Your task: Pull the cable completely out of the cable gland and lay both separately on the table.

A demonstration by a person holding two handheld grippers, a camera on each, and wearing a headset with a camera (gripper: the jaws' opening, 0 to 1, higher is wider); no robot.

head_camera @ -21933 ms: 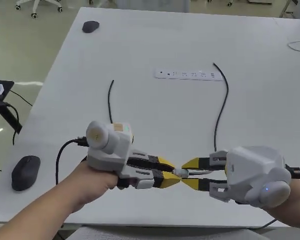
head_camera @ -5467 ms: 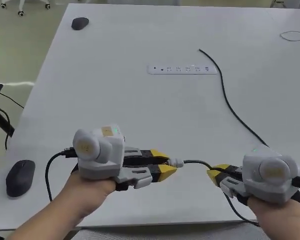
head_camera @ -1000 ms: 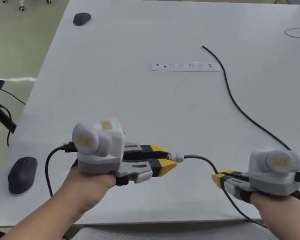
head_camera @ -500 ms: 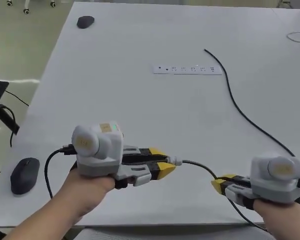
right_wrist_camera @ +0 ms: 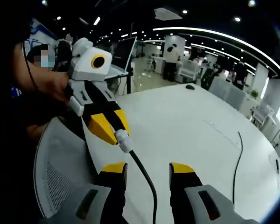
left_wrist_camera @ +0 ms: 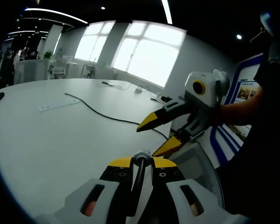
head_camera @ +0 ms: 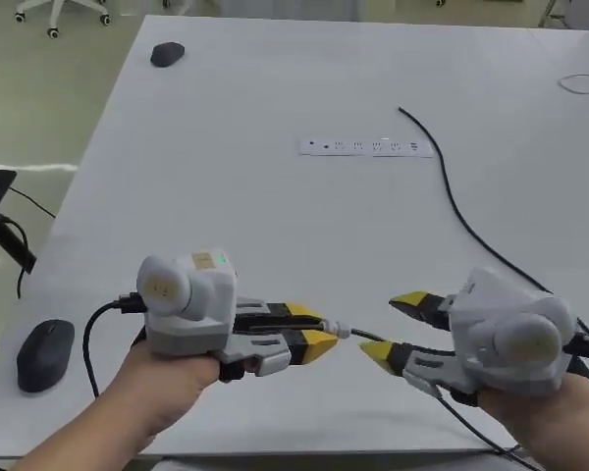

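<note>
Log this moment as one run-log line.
left claw: shut on cable gland | right claw: open around cable | cable not yet out

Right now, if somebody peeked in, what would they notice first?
Probably the two yellow-tipped tools near the front edge of the white table: the left hand-held gripper is shut on a small pale cable gland, and the right hand-held gripper faces it with its jaws wide open. A long black cable runs from the gland between those open jaws, then snakes across the table to end near a power strip.
</note>
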